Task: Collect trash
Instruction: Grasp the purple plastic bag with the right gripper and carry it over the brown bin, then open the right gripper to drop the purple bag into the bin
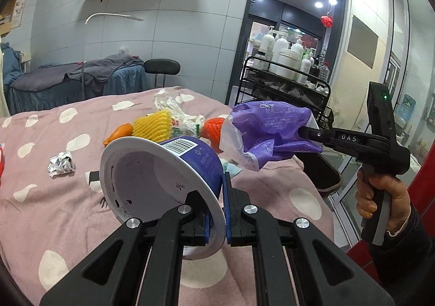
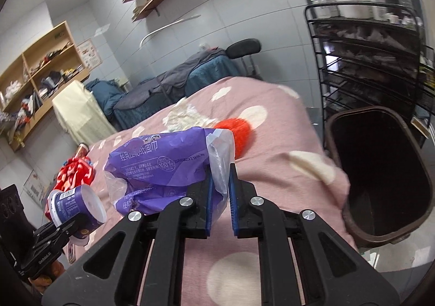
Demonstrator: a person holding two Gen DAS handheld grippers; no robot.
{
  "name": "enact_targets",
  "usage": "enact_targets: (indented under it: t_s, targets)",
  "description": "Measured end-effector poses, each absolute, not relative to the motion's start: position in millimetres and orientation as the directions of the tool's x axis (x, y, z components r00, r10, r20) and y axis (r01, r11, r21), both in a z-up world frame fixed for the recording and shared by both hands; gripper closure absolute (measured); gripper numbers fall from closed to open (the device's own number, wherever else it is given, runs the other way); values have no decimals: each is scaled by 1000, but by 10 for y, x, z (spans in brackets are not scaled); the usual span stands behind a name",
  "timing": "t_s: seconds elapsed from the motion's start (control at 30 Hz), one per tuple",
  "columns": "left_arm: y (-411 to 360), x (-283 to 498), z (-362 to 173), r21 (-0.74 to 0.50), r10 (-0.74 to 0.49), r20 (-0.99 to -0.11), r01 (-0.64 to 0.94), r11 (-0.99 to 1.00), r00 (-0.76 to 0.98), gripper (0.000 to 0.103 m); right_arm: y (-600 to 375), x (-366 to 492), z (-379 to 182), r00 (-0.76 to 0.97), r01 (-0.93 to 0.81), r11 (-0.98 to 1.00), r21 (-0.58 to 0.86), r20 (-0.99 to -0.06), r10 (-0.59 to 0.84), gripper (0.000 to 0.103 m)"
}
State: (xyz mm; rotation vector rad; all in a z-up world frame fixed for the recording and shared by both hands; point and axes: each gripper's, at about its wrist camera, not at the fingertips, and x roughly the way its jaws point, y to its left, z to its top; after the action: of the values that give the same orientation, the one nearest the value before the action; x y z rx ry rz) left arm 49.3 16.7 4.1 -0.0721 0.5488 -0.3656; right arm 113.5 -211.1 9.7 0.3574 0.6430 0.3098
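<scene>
A blue-and-white paper cup (image 1: 163, 170) is held tipped on its side above the pink spotted bed (image 1: 54, 210), its rim clamped between the fingers of the left gripper (image 1: 224, 213). To its right, the right gripper (image 2: 220, 197) has its fingers pinched on a crumpled purple plastic bag (image 2: 163, 164), lifted over the bed. Yellow foam netting (image 1: 153, 125), red foam netting (image 2: 239, 132) and crumpled paper (image 1: 62, 164) lie on the bedspread. A dark bin (image 2: 380, 178) stands just beside the bed.

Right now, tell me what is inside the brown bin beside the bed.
The brown bin shows only dark inner walls and a dim floor; no trash is visible in it. Its near wall hides the closest part of the bottom.
</scene>
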Motion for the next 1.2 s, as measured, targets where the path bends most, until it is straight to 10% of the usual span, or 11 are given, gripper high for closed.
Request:
enact_targets:
  t_s: [0.6, 1.1, 1.2]
  targets:
    - [-916, 867, 226, -168, -576, -475, 574, 802, 666, 95, -3813, 1337, -213, 769, 354, 907, 226, -623, -144, 91]
    - [-1330, 963, 166, -197, -639, -517, 647, 736, 570, 95, -3884, 1789, -935, 574, 402, 915, -20, -773, -269, 91]
    - [-1376, 990, 157, -205, -647, -524, 655, 728, 555, 95, -3864, 1818, -992, 556, 386, 922, -27, -791, -256, 74]
